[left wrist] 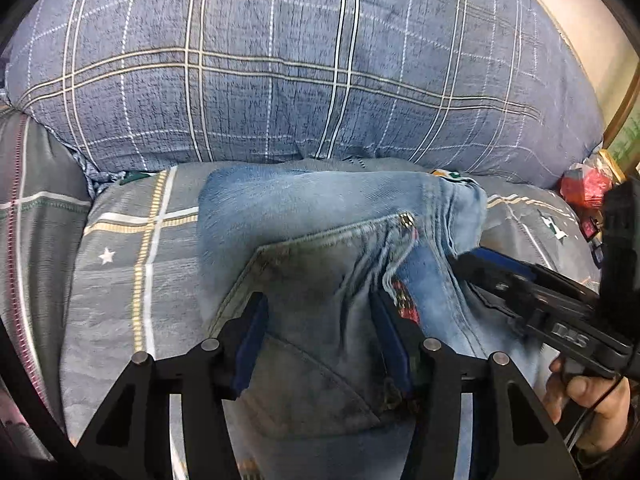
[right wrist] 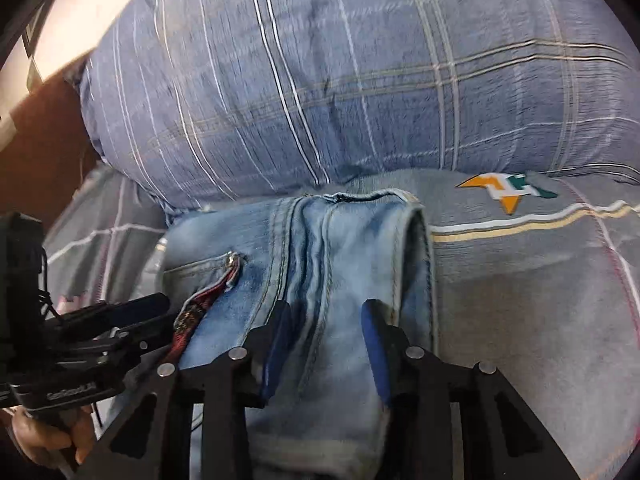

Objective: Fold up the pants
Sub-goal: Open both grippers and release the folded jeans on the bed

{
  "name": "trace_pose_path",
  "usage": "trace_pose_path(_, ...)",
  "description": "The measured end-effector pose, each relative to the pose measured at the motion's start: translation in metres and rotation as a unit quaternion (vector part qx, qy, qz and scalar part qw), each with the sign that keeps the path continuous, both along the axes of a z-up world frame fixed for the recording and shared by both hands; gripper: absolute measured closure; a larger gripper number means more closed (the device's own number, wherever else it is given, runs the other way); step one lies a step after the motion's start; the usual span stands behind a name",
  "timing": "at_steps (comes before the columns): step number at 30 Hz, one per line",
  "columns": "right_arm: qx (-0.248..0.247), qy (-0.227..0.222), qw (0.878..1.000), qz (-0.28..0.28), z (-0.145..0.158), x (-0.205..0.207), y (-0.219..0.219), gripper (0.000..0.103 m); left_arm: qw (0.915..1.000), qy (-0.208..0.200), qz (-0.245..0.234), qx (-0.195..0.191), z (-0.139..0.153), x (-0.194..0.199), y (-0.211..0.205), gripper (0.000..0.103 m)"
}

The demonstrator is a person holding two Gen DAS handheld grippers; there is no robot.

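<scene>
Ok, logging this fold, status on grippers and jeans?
Left gripper open over back pocket. Right gripper open over the seam. Jeans bunched on bedsheet, pillow directly behind.

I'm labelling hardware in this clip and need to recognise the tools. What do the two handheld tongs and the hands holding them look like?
Both the left tongs and the right tongs have matte black angular frames with silver round pivot pins and blue pads lining the fingers. Seen from the side, each body carries pale lettering too blurred to read, and thin black cables trail from it. The visible hand looks bare.
</scene>
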State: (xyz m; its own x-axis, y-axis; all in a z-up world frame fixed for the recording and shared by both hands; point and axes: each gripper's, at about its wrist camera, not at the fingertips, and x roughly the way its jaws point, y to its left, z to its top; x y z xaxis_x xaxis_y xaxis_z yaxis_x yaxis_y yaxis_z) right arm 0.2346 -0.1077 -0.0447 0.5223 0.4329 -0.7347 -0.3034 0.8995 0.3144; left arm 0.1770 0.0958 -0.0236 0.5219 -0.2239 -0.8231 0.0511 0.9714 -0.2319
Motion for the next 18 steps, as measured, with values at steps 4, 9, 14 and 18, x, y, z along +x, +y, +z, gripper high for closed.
trace_pose_path(4,0.0,-0.045,0.999,-0.009,0.024,-0.034,-0.012,0.033,0.9993,-0.029,0.018,-0.013,0.017,-0.026,0.006,0.031)
trace_pose_path(9,0.005,-0.054,0.998,-0.01,0.039,-0.072,-0.022,0.024,0.9981,-0.054,0.028,-0.003,0.031,-0.056,0.005,0.026)
trace_pose_path(14,-0.009,-0.065,0.998,-0.008,0.047,-0.103,-0.017,0.013,0.9963,-0.071,0.031,0.038,0.04,-0.081,0.001,0.019)
trace_pose_path(18,-0.006,-0.069,0.998,-0.011,0.055,-0.126,-0.02,0.006,0.9942,-0.088,0.039,0.048,0.049,-0.101,0.002,0.019)
